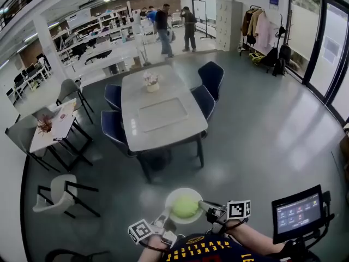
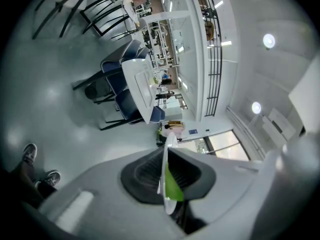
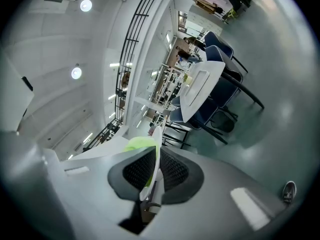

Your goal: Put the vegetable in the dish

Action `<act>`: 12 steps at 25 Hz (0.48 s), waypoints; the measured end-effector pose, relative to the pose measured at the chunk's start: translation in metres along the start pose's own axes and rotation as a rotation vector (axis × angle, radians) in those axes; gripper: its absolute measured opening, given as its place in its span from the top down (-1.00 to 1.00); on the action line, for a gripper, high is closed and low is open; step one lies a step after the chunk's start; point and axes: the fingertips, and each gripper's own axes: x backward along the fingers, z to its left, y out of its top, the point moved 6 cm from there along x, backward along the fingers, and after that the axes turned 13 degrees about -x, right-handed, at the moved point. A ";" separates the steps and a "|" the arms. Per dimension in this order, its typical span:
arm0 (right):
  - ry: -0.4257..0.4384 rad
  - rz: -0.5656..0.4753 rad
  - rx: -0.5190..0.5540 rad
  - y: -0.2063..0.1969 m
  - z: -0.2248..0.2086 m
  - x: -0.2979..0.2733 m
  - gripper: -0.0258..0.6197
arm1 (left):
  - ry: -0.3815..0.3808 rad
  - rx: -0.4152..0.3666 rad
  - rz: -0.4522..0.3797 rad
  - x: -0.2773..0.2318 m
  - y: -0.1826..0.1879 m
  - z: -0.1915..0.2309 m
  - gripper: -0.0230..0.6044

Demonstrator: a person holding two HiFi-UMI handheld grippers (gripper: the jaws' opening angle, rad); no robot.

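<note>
- Green and round, the vegetable (image 1: 185, 206) lies in the middle of the pale dish (image 1: 173, 196), low in the centre of the head view.
- The dish is held in the air above the grey floor (image 1: 256, 141), gripped from both sides.
- The left gripper (image 1: 165, 220) is at the dish's lower-left edge. In the left gripper view its jaws are clenched on the rim, which shows edge-on between the dark pads, with green just beside them.
- The right gripper (image 1: 206, 206) grasps the right edge. In the right gripper view its jaws pinch the thin rim, with the vegetable's yellow-green top showing above them.
- Further up the frame stands a long grey table (image 1: 174, 132) with blue chairs (image 1: 211, 76) around it and a small flower pot (image 1: 151, 82) at its far end.
- A lit tablet screen (image 1: 298, 212) sits at lower right.
</note>
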 end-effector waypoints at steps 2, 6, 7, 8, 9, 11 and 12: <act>0.003 0.002 -0.004 -0.001 -0.001 -0.016 0.83 | -0.005 0.000 -0.002 0.002 0.012 0.008 0.86; -0.010 0.016 -0.001 -0.001 0.003 -0.021 0.83 | 0.005 0.008 -0.012 0.006 0.016 0.008 0.86; -0.019 0.016 0.001 -0.003 0.001 -0.028 0.83 | 0.002 0.011 -0.013 0.008 0.022 0.014 0.86; -0.026 0.015 0.003 -0.006 -0.001 -0.038 0.83 | -0.001 0.013 -0.012 0.011 0.029 0.022 0.86; -0.032 0.013 0.003 -0.008 -0.003 -0.047 0.83 | -0.004 0.016 -0.010 0.013 0.035 0.029 0.86; -0.044 0.009 0.002 -0.011 -0.006 -0.056 0.83 | -0.007 0.024 -0.005 0.015 0.042 0.038 0.86; -0.050 0.007 0.000 -0.012 -0.005 -0.056 0.83 | -0.008 0.029 -0.002 0.015 0.042 0.039 0.86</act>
